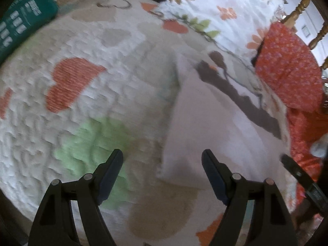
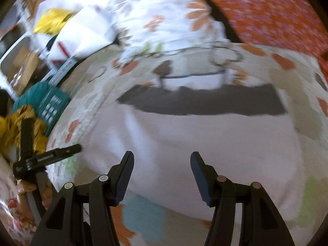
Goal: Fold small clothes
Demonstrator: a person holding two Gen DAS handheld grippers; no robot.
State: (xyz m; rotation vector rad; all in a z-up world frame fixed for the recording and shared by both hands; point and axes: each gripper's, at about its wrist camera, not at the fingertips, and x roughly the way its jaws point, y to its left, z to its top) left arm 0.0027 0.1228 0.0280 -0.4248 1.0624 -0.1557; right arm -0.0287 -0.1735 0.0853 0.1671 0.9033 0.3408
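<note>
A small pale pink garment (image 1: 207, 123) with a dark grey band (image 1: 239, 100) lies flat on a quilted bedspread with orange hearts (image 1: 69, 86). My left gripper (image 1: 162, 157) is open and empty, hovering over the garment's near left corner. In the right wrist view the same garment (image 2: 184, 143) fills the middle, its grey band (image 2: 205, 102) along the far edge. My right gripper (image 2: 162, 160) is open and empty just above the garment's near edge. The left gripper's body (image 2: 45, 157) shows at the left of the right wrist view.
A teal packet (image 1: 22, 20) lies at the bed's far left. An orange-red patterned pillow (image 1: 287, 65) and a white floral pillow (image 1: 215, 6) lie at the head, by a wooden bedpost (image 1: 297, 12). Yellow cloth (image 2: 26, 123) and clutter sit beside the bed.
</note>
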